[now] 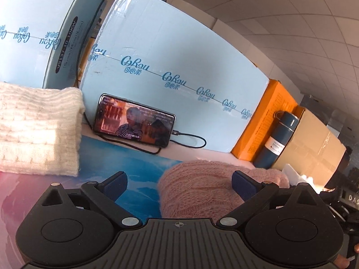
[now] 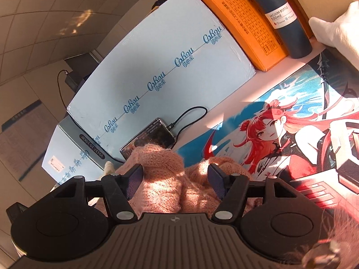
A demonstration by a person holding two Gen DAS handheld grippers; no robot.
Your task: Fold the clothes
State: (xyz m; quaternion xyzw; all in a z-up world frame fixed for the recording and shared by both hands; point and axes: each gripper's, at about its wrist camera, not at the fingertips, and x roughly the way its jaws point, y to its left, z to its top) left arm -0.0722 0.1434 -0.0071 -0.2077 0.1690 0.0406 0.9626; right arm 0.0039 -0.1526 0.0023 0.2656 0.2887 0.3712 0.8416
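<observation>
Printed desk mat (image 2: 280,121) carries our pink sweater (image 2: 166,186), heaped just in front of the phone (image 2: 154,139). Right gripper (image 2: 175,179) straddles it, wide open, empty; left gripper (image 1: 179,183) likewise open, sweater toward its right finger.

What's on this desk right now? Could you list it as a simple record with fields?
garment being handled: pink sweater, bunched up
already folded: cream sweater
left tool: open, beside the pink knit
right tool: open, over the pink knit
surface: anime desk mat
background: phone playing video, blue bottle, orange box
</observation>
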